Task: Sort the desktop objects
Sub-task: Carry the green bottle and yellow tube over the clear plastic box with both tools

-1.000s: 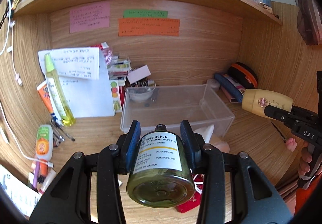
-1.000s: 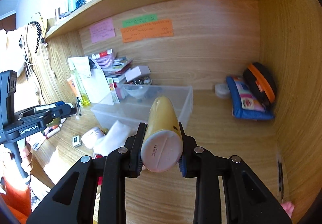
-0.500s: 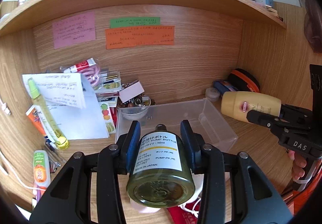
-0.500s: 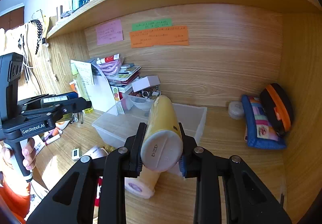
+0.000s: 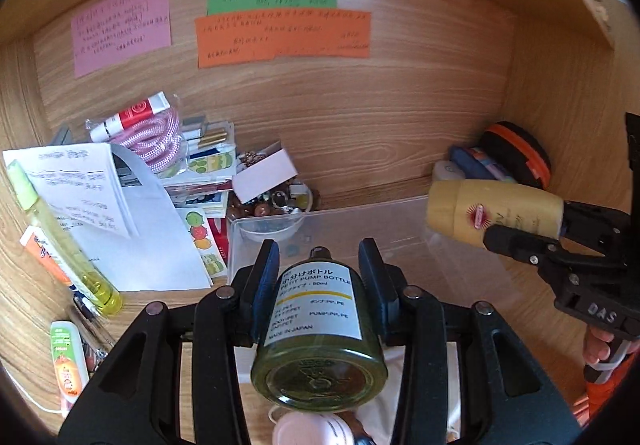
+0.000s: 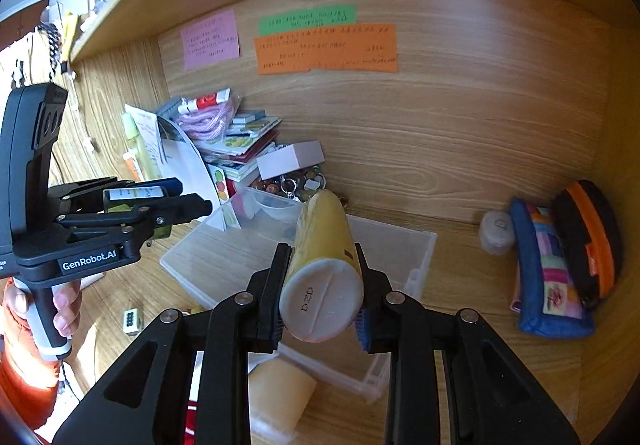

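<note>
My left gripper [image 5: 318, 265] is shut on a green pump bottle [image 5: 318, 329] with a white label, held above the near edge of a clear plastic box [image 5: 360, 221]. My right gripper [image 6: 322, 281] is shut on a yellow tube [image 6: 324, 261] with a white cap end, held over the same box [image 6: 392, 245]. In the left wrist view the tube [image 5: 496, 213] and right gripper [image 5: 532, 245] hang above the box's right end. In the right wrist view the left gripper [image 6: 192, 201] holds the bottle [image 6: 136, 201] at the box's left.
A pile of papers [image 5: 120, 213], books, a pink cord [image 5: 156, 137] and a white card box [image 5: 264, 173] sits at the back left. A yellow-green pen bottle [image 5: 60, 237] leans left. Blue and orange pouches [image 6: 560, 253] and a small round tin [image 6: 496, 229] lie right. Sticky notes [image 5: 280, 33] hang on the back wall.
Both grippers have moved forward and up toward the back wall with their loads, so the clear box now lies right below them. Both stay shut.
</note>
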A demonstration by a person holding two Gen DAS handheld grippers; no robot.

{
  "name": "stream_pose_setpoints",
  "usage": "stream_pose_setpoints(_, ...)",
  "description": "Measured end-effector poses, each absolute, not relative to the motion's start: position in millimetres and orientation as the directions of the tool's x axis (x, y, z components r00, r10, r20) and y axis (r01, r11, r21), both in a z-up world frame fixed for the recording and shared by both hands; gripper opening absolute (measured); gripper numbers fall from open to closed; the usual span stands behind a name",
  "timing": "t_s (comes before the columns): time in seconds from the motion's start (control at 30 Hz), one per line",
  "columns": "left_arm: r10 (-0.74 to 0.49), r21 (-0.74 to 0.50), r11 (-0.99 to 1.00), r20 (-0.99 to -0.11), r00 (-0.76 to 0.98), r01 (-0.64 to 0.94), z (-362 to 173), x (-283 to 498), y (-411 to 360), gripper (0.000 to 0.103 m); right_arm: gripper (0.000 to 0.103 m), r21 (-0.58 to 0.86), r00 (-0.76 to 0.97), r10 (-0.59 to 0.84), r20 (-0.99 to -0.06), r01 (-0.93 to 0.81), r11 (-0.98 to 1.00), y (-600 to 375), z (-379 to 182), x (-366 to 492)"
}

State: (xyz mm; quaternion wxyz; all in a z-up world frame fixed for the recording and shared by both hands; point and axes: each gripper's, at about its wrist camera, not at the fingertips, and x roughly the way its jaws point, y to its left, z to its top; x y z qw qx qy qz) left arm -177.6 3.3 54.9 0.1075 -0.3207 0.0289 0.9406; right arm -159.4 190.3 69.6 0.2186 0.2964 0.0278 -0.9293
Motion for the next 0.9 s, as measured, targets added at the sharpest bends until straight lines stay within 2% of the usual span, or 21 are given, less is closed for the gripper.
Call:
stream_pose_setpoints(0.3, 0.18, -0.038, -0.976, -0.692, -0.7, -0.213, 25, -224, -2, 0.041, 0.025, 0.048, -0.674, -0.368, -0.641, 0.444, -0.895, 172, 46, -196)
stream_pose_setpoints(0.73, 0.203, -0.079, -0.971, -0.767, -0.609, -0.224, -5, -255, -1, 0.041, 0.025, -0.049, -0.623, -0.285, -0.729, 0.462, -0.886, 151, 13, -229)
stream_pose_setpoints(0.9, 0.18, -0.053, -0.971, -0.803, -0.569, -0.233, -16, -263, 4, 0.041, 0.025, -0.095, -0.601, -0.245, -0.761, 0.476, -0.874, 144, 4, -237)
